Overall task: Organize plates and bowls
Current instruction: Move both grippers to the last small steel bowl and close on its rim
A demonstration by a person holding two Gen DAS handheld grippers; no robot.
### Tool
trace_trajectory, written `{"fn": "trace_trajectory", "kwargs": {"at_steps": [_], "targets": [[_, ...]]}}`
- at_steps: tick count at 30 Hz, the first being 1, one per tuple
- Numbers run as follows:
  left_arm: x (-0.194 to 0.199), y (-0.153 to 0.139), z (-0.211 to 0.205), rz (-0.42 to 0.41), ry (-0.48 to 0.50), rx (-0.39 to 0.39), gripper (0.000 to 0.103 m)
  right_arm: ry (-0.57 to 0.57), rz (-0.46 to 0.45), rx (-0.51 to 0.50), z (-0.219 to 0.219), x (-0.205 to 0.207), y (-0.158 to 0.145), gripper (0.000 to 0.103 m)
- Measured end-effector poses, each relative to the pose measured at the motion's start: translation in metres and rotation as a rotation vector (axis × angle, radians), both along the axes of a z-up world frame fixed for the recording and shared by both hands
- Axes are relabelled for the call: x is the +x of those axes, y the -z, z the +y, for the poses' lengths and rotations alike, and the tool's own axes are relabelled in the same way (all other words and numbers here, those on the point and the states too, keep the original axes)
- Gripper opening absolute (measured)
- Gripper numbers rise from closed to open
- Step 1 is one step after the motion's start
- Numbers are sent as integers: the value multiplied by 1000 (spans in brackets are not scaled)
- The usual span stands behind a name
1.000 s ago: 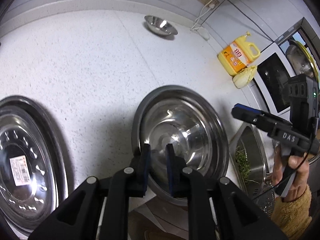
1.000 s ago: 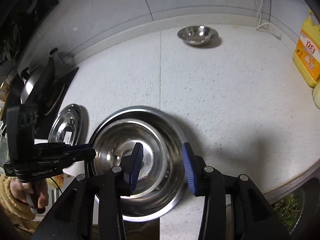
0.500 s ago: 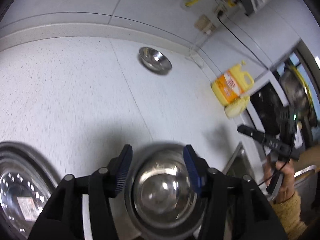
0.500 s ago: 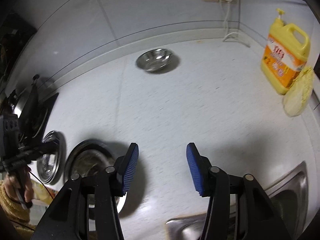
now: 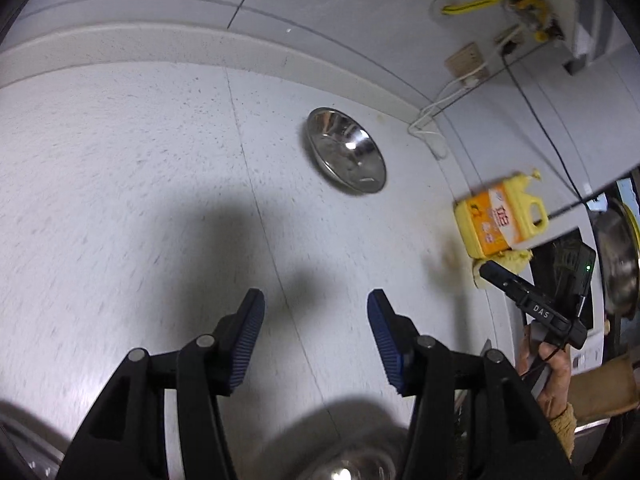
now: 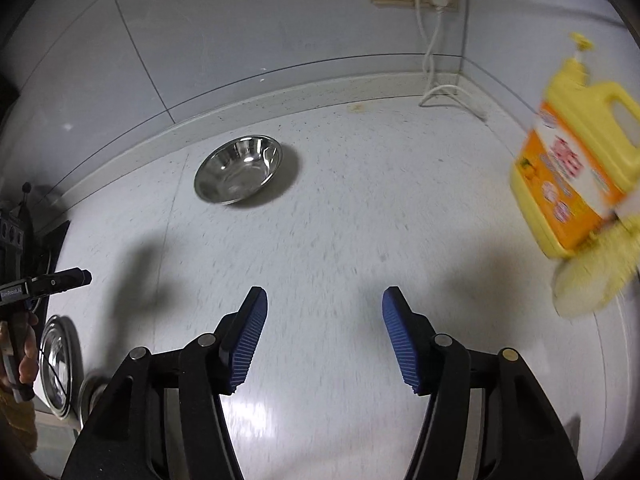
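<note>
left wrist view: you let go of the big bowl; your left gripper gapes empty, your right gripper is opening, empty. small steel bowl comes next.

The small round steel bowl near the wall is polished metal, mirror-bright inside. The white speckled stone-look countertop is smooth with a soft sheen. The yellow plastic detergent jug is glossy, with a printed orange label. The blue ribbed pads on the matt black plastic fingers look rubbery. The grey wall tiles look smooth and satin.
</note>
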State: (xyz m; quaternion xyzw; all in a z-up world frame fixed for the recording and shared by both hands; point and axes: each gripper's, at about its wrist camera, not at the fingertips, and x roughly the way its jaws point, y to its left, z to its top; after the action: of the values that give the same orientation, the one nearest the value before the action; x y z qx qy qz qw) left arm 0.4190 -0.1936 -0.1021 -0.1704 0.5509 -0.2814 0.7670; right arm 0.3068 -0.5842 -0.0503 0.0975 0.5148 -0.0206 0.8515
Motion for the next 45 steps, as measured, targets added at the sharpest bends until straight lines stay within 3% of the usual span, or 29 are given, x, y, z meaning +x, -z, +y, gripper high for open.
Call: {"fn": "trace_trajectory", "kwargs": {"at_steps": [6,13,20,24,28,30,32,36,45], "targets": [[52,24,-18,27,-8,-2,52,-33,17,61,-1,64,34,55],[111,34,-41,4,8,-52,52,-88,25,117,5,133,67,55],[147,43,-71,-25,9,-19,52,-105,31,182,15,173,90,56],[156,51,-85,-19,29,22,52,-132,35,169,25,182,98,55],[162,60,-97,-17,41,-3,49,-166,46,158,38,185,107,36],[163,63,-101,-3,51,-10,27,-183,43,166,40,184,107,30],[162,67,-104,6,67,-10,22,-204,42,165,44,182,105,21],[152,67,-106,16,106,-35,12,-233,41,166,48,175,98,18],[121,67,-111,77,165,-44,12,-283,74,140,48,156,88,18]]}}
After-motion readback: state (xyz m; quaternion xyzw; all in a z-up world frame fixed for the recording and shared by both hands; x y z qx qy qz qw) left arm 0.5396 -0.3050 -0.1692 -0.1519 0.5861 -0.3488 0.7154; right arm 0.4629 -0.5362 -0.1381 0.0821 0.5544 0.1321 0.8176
